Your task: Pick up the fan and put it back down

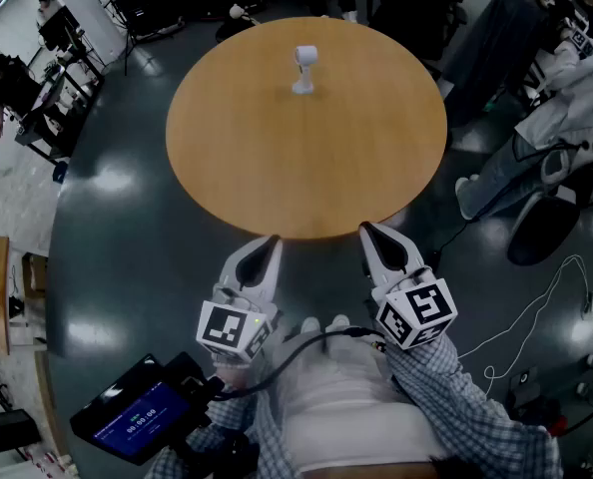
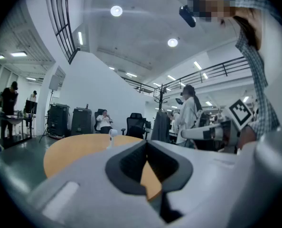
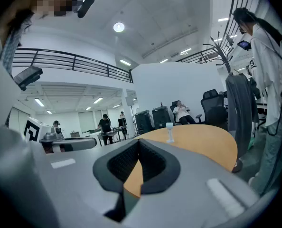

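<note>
The small white fan [image 1: 304, 68] stands upright on the far side of the round wooden table [image 1: 306, 158]. Both grippers hover off the table's near edge, well short of the fan. My left gripper [image 1: 269, 243] is shut with nothing in it, and my right gripper [image 1: 369, 232] is shut and empty beside it. In the left gripper view the fan [image 2: 112, 136] shows small beyond the closed jaw tips [image 2: 147, 145]. In the right gripper view the fan [image 3: 169, 132] stands far off on the table [image 3: 202, 144], past the closed tips [image 3: 138, 145].
A handheld screen device [image 1: 127, 422] hangs at lower left. White cables [image 1: 536, 317] trail over the dark floor at right. A seated person's legs and a chair [image 1: 536, 168] are close to the table's right side. A coat [image 3: 238, 108] hangs on a rack.
</note>
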Action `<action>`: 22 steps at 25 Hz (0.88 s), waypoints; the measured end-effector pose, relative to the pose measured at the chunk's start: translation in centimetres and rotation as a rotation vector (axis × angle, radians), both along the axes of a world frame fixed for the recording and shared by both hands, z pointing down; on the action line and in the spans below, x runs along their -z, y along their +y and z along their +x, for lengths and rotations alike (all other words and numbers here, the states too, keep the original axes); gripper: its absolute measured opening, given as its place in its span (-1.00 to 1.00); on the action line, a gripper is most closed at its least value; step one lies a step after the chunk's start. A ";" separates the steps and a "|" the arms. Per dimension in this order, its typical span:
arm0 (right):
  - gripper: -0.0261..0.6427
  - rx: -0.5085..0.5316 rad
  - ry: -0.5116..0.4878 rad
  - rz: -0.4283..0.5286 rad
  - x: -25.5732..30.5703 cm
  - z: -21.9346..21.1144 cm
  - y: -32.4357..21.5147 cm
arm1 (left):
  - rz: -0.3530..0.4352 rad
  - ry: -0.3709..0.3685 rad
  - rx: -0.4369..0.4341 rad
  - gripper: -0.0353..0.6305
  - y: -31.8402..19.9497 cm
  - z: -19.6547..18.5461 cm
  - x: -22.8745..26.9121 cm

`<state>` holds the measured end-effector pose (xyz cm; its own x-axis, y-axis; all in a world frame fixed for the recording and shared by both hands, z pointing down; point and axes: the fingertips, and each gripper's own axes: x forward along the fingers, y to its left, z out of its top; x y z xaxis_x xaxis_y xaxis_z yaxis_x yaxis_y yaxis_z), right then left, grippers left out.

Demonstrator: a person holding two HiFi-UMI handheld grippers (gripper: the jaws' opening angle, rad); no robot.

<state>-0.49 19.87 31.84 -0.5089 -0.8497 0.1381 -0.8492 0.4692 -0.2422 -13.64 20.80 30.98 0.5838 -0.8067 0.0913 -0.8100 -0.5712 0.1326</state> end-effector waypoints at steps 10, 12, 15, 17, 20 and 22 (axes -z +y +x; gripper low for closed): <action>-0.91 0.010 0.000 -0.001 0.0 -0.2 -0.1 | -0.002 0.004 0.011 -0.90 -0.1 -0.4 -0.2; -0.91 0.010 -0.005 -0.003 0.0 -0.3 -0.2 | -0.008 0.005 0.017 -0.90 -0.1 -0.5 -0.1; -0.91 0.004 -0.028 -0.012 0.1 -0.1 -0.3 | -0.003 0.010 0.013 -0.90 -0.1 -0.5 -0.3; -0.91 -0.001 -0.033 -0.014 0.1 0.1 -0.4 | 0.007 0.011 0.007 -0.90 -0.1 -0.6 -0.5; -0.91 -0.006 -0.035 -0.013 0.2 0.4 -0.8 | 0.016 0.010 0.011 -0.90 -0.2 -0.8 -0.5; -0.91 -0.008 -0.041 -0.017 0.3 0.7 -1.1 | 0.012 0.010 0.021 -0.90 -0.3 -0.9 -0.3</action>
<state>0.19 18.72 31.58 -0.5078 -0.8513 0.1322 -0.8421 0.4581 -0.2846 -14.51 20.48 31.25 0.5677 -0.8197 0.0755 -0.8204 -0.5559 0.1340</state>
